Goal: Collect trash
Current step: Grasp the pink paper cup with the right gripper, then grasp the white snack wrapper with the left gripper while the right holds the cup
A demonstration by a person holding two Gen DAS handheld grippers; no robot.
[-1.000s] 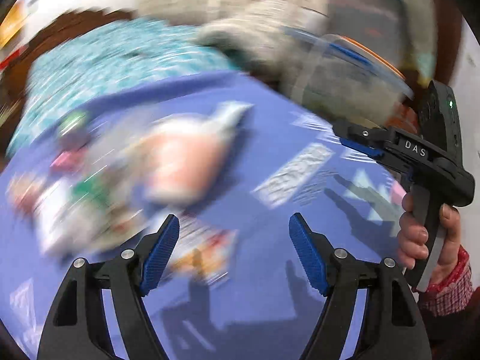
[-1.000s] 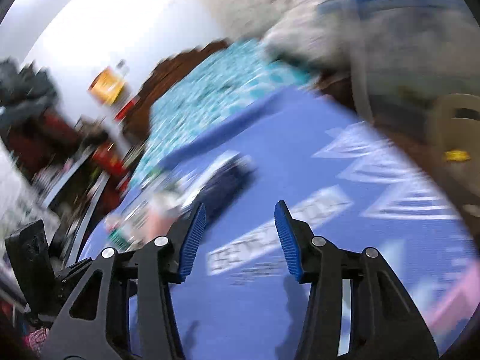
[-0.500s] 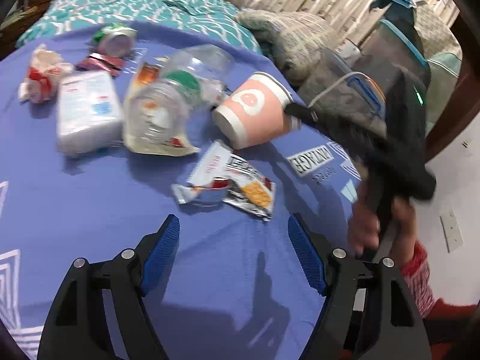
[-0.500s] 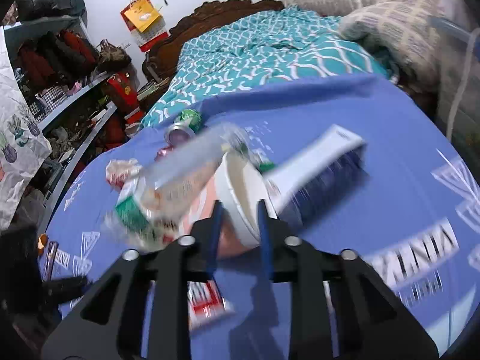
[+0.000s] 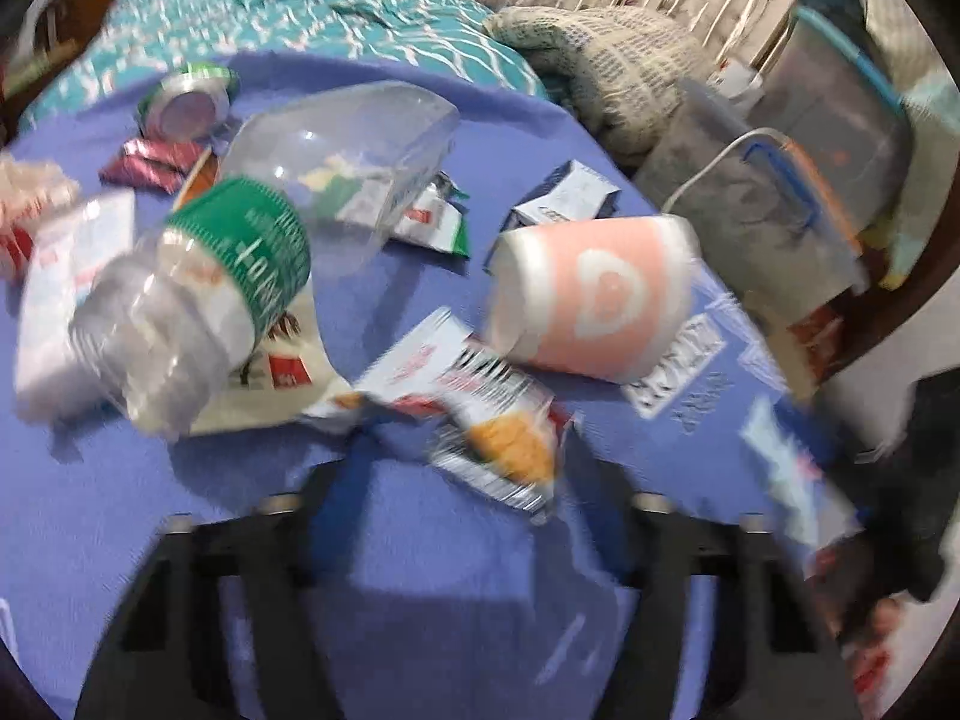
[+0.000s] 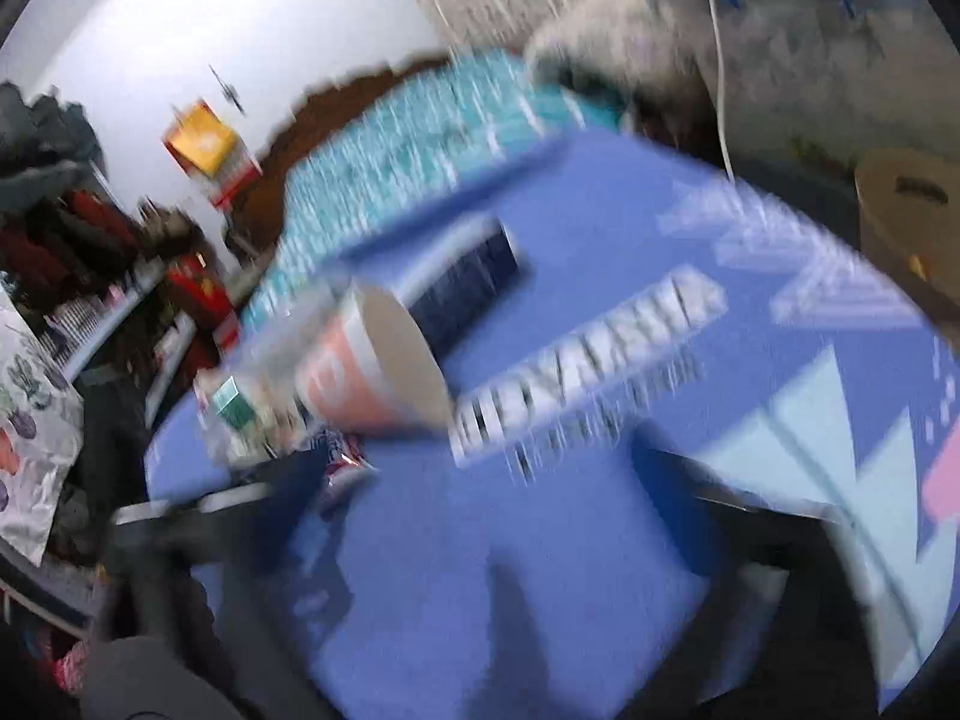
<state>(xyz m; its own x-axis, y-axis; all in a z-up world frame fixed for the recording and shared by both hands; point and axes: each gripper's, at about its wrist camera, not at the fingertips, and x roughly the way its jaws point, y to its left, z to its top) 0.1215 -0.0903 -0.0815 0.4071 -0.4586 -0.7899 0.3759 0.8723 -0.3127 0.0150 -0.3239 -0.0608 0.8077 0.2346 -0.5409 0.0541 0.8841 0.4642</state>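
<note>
Trash lies on a blue printed cloth. In the left wrist view a pink paper cup lies on its side. A crumpled snack wrapper lies in front of it. A clear bottle with a green label lies at the left, a clear plastic tub behind it. My left gripper is open, its jaws just short of the wrapper. In the blurred right wrist view the cup lies ahead at the left. My right gripper is open and empty.
A green can, a red wrapper, a white packet and a small blue-white box lie further back. A teal bed, a grey cushion and a clear storage bin stand behind.
My left gripper moved forward, close to the snack wrapper. My right gripper opened from nearly shut and drew back from the cup, swinging right.
</note>
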